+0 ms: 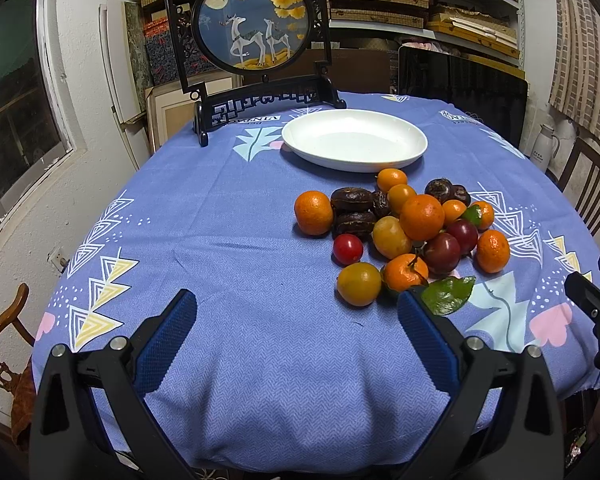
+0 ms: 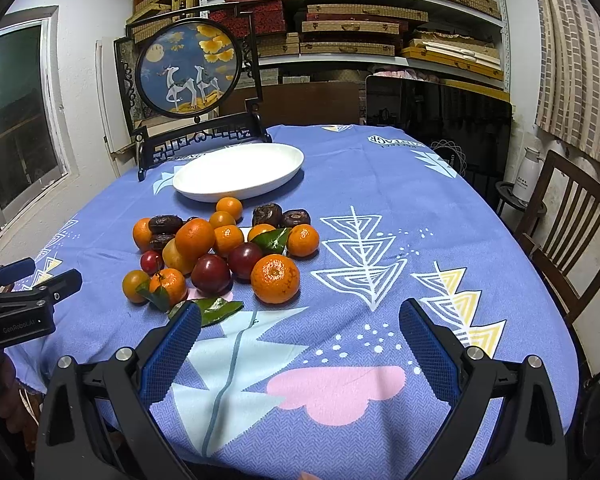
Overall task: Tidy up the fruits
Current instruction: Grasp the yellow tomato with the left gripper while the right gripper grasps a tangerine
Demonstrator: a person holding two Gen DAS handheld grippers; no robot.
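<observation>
Evidently nothing has been picked yet: the white plate (image 1: 354, 140) at the far side of the surface (image 1: 236, 264) holds nothing, and the fruits (image 1: 404, 232) lie heaped just near of it, toward the right as the left view has it. Both grippers hang at the near edge, released and grasping nothing: the left gripper (image 1: 296, 312) with its jaws wide over bare cloth, the right gripper (image 2: 300, 320) likewise, its left finger close to a loose green leaf (image 2: 216, 310). I judge this the start of the first pick. The nearest targets seem the yellow fruit (image 1: 358, 283) for the left gripper and the big tangerine (image 2: 275, 279) for the right. The next move calls for reaching forward, straddling one fruit at the heap's edge without nudging its neighbours, since round ones may roll, then closing gently.
</observation>
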